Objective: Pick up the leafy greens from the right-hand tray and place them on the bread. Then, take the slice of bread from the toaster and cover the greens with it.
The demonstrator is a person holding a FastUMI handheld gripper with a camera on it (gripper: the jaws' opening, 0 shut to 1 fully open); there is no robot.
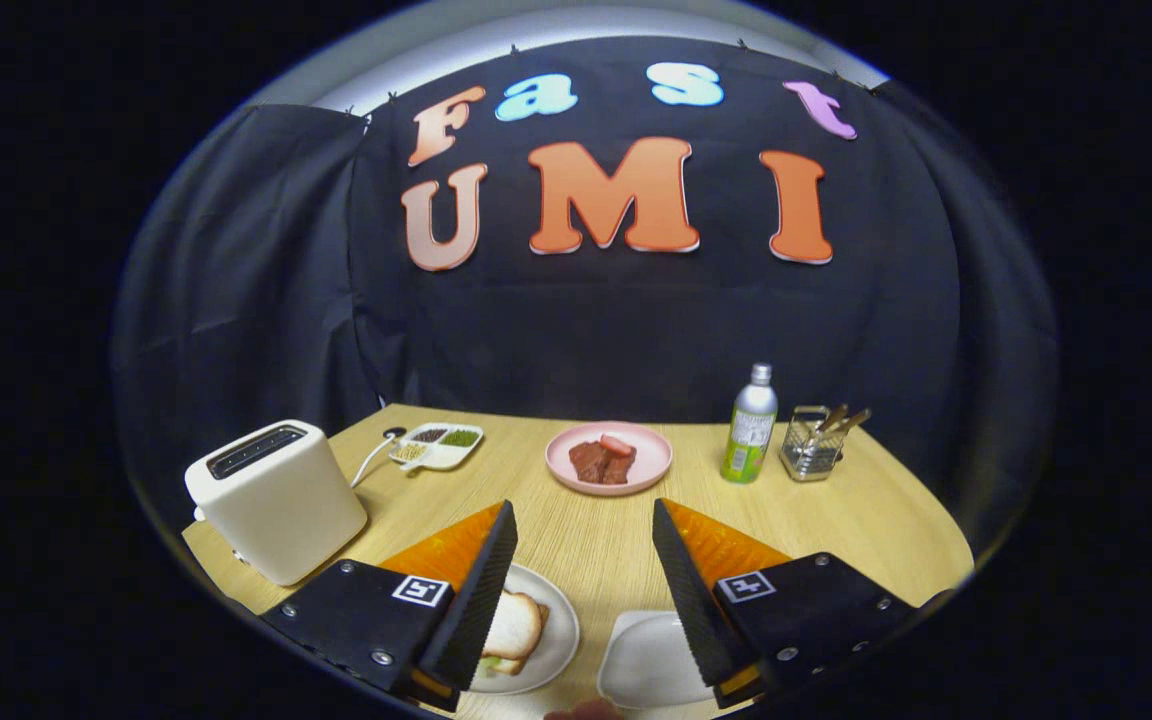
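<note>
Wide-open gripper point(584, 520) fingers hold nothing above the wooden table point(586, 530). Left finger half hides the round plate point(558, 640) with top bread slice point(513, 625) covering greens point(489, 663) that barely peek out; right finger hides part of the white tray point(648, 662).

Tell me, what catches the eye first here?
The open gripper hangs above a wooden table, with a sandwich on a white plate near its left finger. A white toaster stands further left; beyond the fingers sit a pink plate of meat and a bottle.

Toaster point(274, 497) left of plate point(559, 640).
</note>
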